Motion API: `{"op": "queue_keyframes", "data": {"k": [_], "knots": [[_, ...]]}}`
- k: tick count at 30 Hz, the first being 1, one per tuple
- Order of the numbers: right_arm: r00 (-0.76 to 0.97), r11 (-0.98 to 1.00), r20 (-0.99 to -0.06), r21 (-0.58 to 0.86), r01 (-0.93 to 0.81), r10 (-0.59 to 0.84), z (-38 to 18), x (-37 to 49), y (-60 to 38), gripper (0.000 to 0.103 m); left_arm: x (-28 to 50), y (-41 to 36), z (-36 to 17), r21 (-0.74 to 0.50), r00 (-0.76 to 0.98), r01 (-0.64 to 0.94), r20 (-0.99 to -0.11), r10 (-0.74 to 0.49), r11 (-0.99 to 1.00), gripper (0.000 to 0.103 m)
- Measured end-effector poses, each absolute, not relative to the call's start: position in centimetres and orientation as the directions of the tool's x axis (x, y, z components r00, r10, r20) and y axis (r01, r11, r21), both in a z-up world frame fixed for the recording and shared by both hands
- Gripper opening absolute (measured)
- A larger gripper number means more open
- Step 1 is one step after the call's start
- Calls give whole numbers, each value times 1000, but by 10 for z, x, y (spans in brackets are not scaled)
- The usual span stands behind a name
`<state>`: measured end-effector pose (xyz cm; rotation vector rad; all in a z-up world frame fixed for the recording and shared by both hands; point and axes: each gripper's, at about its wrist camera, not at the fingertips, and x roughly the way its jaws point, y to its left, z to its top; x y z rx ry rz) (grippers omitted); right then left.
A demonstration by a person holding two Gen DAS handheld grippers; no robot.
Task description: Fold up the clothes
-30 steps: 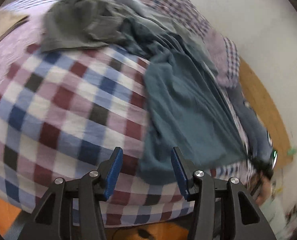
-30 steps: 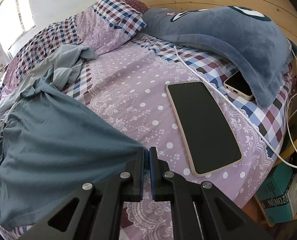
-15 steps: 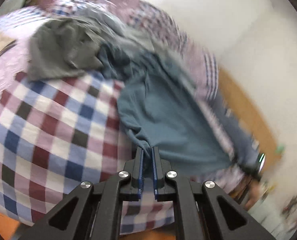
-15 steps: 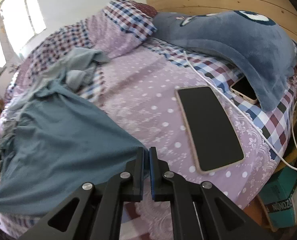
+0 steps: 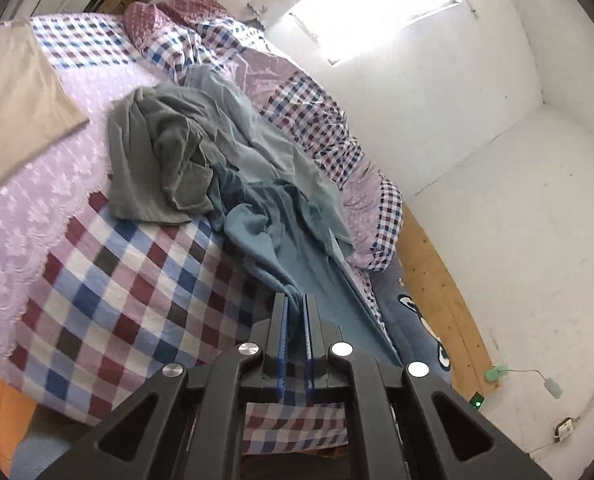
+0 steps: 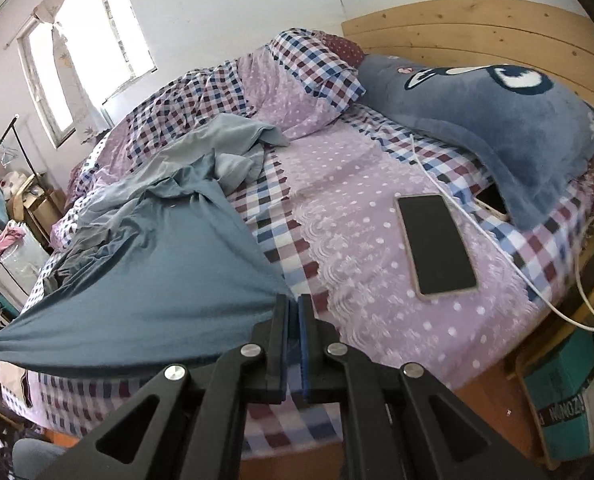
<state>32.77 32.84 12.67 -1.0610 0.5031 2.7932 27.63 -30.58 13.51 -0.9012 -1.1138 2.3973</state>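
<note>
Left gripper (image 5: pixel 295 300): fingers pressed together, a gathered edge of the teal shirt (image 5: pixel 317 280) pinched between the blue pads.
Right gripper (image 6: pixel 295 304): fingers pressed together, another corner of the shirt (image 6: pixel 149 280) pinched.
Shirt: held at two corners near the bed's edge, stretched taut between the grippers; its far end is bunched on the bedspread (image 6: pixel 361 216).
Other clothes: a grey garment (image 5: pixel 157 160) is crumpled beside the shirt; a pale blue garment (image 6: pixel 225 148) lies just beyond it.
Containers: a teal box (image 6: pixel 565 400) is seen on the floor beside the bed; its contents cannot be told.
Right view only: phone (image 6: pixel 437 244) lying face up on the bedspread, white cable (image 6: pixel 497 240) running beside it, blue plush pillow (image 6: pixel 497 120) against the wooden headboard (image 6: pixel 477 28), a second phone partly hidden under the pillow.
Left view only: tan cloth (image 5: pixel 13 108) laid flat at the far side of the bed, the window (image 5: pixel 377 0) overexposed.
</note>
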Motion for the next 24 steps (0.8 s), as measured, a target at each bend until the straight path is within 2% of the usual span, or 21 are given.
{"op": "queue_keyframes", "data": {"k": [3, 9, 16, 21, 22, 24], "knots": [[-722, -942, -692, 246, -228, -5, 122, 337, 325, 2, 283, -305, 127, -734, -706, 11, -486, 515, -679, 5], [-664, -947, -748, 209, -245, 6, 106, 343, 321, 3, 279, -297, 77, -689, -594, 184, -646, 479, -701, 5], [-607, -928, -792, 179, -328, 61, 92, 345, 335, 3, 279, -282, 50, -559, -485, 263, -781, 393, -787, 6], [-607, -901, -790, 204, -384, 80, 92, 346, 349, 6, 280, -276, 48, -468, -448, 284, -836, 316, -836, 8], [-614, -902, -785, 202, -380, 83, 93, 344, 348, 6, 281, -277, 47, -455, -445, 296, -844, 301, -840, 9], [-630, -909, -773, 204, -365, 80, 95, 339, 342, 6, 284, -282, 48, -448, -451, 315, -847, 283, -837, 27]]}}
